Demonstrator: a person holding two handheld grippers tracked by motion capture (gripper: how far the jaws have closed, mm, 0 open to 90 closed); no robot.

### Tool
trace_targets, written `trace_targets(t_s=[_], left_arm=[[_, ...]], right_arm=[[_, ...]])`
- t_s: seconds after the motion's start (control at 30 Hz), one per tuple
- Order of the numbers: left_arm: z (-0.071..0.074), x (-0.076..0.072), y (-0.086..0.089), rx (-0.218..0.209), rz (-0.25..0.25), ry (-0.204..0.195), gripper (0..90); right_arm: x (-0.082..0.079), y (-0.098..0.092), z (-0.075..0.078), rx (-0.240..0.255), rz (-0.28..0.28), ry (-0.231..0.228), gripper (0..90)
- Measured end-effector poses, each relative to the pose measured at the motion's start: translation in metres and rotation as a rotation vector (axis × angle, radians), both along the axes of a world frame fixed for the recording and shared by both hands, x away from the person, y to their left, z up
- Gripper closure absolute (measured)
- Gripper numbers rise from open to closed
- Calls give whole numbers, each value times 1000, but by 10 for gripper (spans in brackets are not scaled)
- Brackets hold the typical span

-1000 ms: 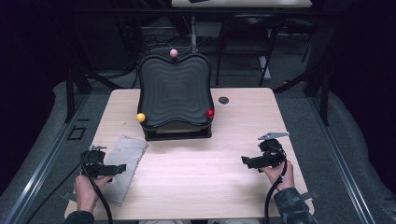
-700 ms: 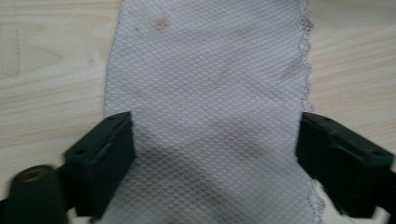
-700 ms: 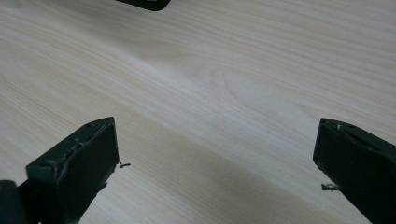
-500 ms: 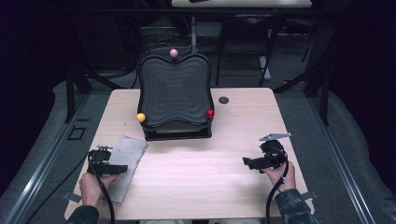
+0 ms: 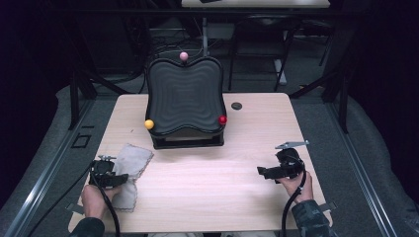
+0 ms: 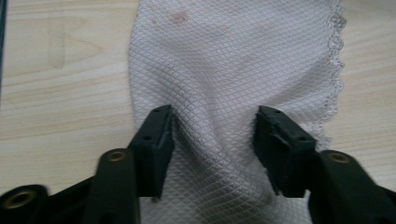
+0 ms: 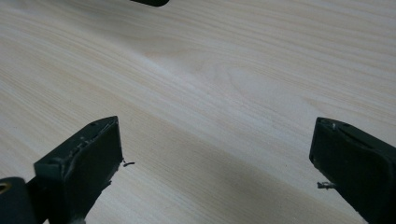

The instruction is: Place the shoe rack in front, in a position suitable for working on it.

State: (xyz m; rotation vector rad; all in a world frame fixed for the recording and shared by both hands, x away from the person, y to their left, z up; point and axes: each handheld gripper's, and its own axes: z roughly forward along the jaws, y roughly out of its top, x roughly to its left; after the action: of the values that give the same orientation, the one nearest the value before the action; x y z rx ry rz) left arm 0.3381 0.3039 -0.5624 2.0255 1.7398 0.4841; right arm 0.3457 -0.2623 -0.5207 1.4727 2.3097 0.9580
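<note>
At the near-left corner of the counter (image 5: 207,177), the white waffle-weave cloth (image 6: 233,70) lay directly under and ahead of the left claw (image 6: 212,135), its length running away toward the black ribbed stand (image 5: 185,101); that claw's jaws had just been closing, and they pinched a bunched ridge of the fabric between them. Well apart on the right, the right claw (image 7: 215,154) stood wide apart over bare wood, holding nothing. No brand, label or writing could be read anywhere.
</note>
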Motion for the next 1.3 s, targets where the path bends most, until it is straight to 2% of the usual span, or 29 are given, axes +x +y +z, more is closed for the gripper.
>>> trace_targets(t_s=[0.07, 0.1, 0.13, 0.2, 0.27, 0.37, 0.47, 0.57, 0.83, 0.93, 1.03, 1.13, 1.2, 1.3], left_arm=[[0, 0, 1, -2, 5, -7, 594], [0, -1, 2, 1, 8, -11, 594], [0, -1, 3, 0, 8, -16, 684], [0, -1, 4, -5, 16, -19, 712], [0, -1, 5, -11, 10, -20, 800], [1, -1, 9, -30, -1, -11, 829], [3, -1, 12, -46, -22, -1, 845], [10, -2, 12, -46, -32, -18, 854], [28, -10, 6, 1, -104, -66, 854], [36, -17, 2, 10, -154, -87, 855], [40, -21, 0, 24, -178, -98, 854], [49, -30, -4, 16, -245, -128, 855], [51, -31, -6, 15, -252, -135, 855], [57, -34, -11, -5, -296, -157, 855]], right_arm=[[0, 0, 0, -1, -1, 0, 29], [0, 0, 0, -1, -1, 0, 29], [0, 1, 0, -11, -9, 0, 34], [0, 1, -1, -13, -8, -5, 36], [1, 1, 0, -15, -1, 3, 40], [1, 1, 0, -13, 0, -1, 40], [0, 0, 1, -15, 2, -8, 44], [0, 0, 1, -20, -1, -11, 47], [-1, 0, 3, -23, -4, -27, 48], [-1, 0, 3, -24, -3, -31, 48], [-1, 0, 3, -23, -3, -32, 49], [-1, 1, 4, -24, -7, -33, 48], [-1, 1, 4, -25, -7, -36, 49], [-1, 1, 4, -29, -8, -38, 49]])
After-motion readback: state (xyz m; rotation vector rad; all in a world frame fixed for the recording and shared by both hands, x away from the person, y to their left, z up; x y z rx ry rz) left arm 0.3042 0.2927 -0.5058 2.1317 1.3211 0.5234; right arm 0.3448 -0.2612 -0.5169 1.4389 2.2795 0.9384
